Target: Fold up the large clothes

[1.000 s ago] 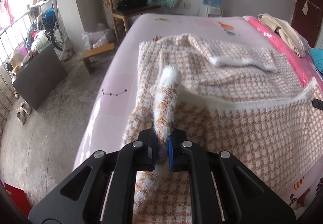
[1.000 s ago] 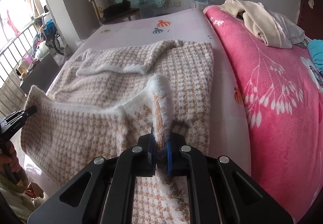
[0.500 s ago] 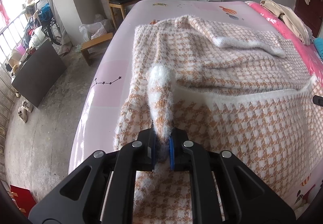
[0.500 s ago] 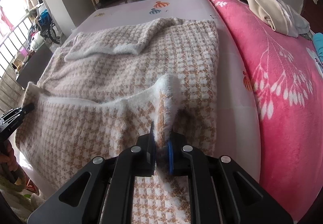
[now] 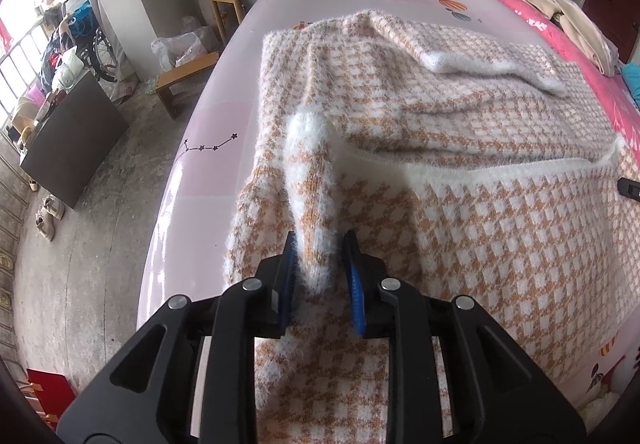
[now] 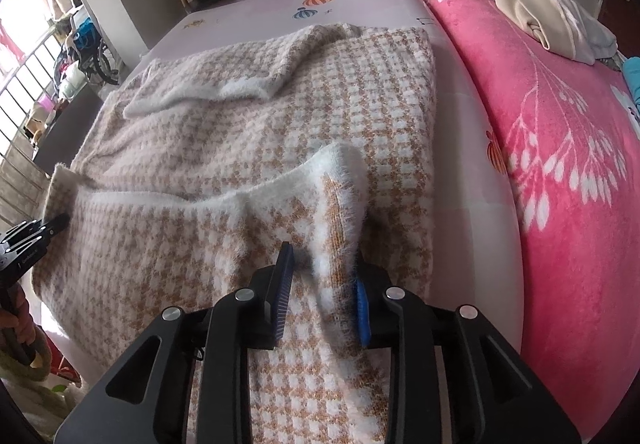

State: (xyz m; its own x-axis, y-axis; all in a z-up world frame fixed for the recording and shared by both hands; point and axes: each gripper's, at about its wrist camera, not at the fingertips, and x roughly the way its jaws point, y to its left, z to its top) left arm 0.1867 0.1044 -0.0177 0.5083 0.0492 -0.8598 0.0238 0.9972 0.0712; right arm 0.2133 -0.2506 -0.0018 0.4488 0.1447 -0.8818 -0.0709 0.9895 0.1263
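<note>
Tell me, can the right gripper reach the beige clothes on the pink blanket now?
Probably yes. The right gripper is open, and only bare pink blanket lies between it and the beige clothes, far up the bed.

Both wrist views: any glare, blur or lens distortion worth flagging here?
Left wrist view: strong fisheye bend along the bed edge, blown-out window at far left, sweater sharp. Right wrist view: same barrel curve and dark corner vignetting, window overexposed, pink blanket slightly soft toward the right rim.
</note>
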